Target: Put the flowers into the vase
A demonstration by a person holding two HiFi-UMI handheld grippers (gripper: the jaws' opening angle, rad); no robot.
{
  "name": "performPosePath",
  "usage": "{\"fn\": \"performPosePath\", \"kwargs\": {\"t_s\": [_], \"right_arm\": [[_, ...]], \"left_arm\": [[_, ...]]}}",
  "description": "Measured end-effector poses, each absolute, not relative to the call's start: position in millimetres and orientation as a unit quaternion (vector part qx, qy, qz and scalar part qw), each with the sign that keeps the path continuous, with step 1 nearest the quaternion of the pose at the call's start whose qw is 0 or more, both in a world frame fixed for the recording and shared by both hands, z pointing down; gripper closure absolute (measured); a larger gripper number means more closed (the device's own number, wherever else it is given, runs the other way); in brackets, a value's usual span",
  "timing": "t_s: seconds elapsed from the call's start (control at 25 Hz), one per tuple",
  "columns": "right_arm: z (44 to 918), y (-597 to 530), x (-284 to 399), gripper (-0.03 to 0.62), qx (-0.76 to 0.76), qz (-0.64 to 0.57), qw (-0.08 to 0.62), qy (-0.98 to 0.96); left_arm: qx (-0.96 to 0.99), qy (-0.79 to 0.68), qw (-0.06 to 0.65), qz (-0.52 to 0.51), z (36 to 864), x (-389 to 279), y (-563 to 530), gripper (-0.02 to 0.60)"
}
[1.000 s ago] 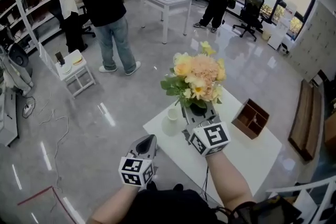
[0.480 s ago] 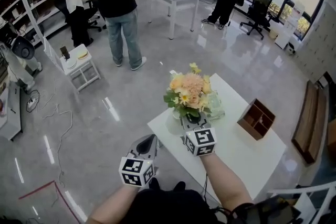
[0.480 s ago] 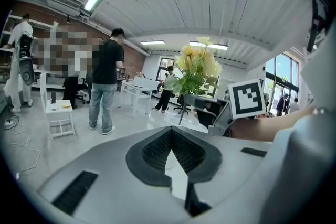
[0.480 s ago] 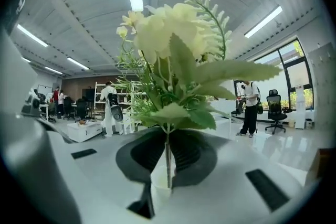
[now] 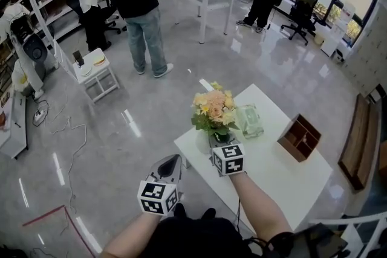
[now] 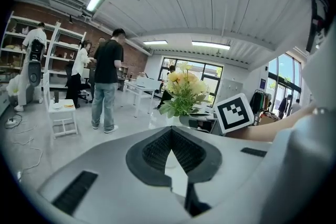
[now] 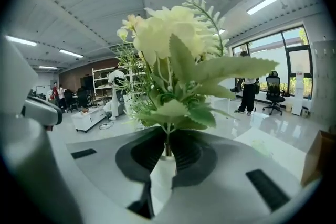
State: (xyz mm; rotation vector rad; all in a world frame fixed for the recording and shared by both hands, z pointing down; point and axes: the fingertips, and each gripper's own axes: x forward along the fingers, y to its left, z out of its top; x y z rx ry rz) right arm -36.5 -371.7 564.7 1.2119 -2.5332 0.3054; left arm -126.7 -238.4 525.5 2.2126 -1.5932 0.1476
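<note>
A bouquet (image 5: pixel 213 108) of peach and yellow flowers with green leaves stands upright in my right gripper (image 5: pixel 221 139), which is shut on its stems (image 7: pixel 167 148). Just below the leaves, at the near-left corner of the white table (image 5: pixel 284 181), a small white vase (image 5: pixel 202 141) peeks out. The blooms hide the stem ends, so I cannot tell whether they are inside it. My left gripper (image 5: pixel 171 164) hovers off the table's left edge, shut with nothing in it. In the left gripper view the bouquet (image 6: pixel 184 93) shows ahead to the right.
A clear greenish container (image 5: pixel 249 121) lies on the table right of the bouquet, and a brown wooden box (image 5: pixel 300 137) sits at the far right edge. Three people stand farther back on the glossy floor. A small white side table (image 5: pixel 97 72) is at the left.
My right gripper has come down with the bouquet, from well above the table to just over the vase. The left gripper has stayed where it was.
</note>
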Motion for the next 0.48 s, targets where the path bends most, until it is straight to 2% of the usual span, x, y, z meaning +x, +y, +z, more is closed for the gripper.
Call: {"fn": "performPosePath", "kwargs": {"t_s": [0.48], "right_arm": [[569.2, -377.6, -41.5, 0.535, 0.41, 0.125, 0.21, -0.879]], "left_arm": [[0.796, -0.568, 0.204, 0.046, 526.1, -130.1, -245.4, 0.578]]}}
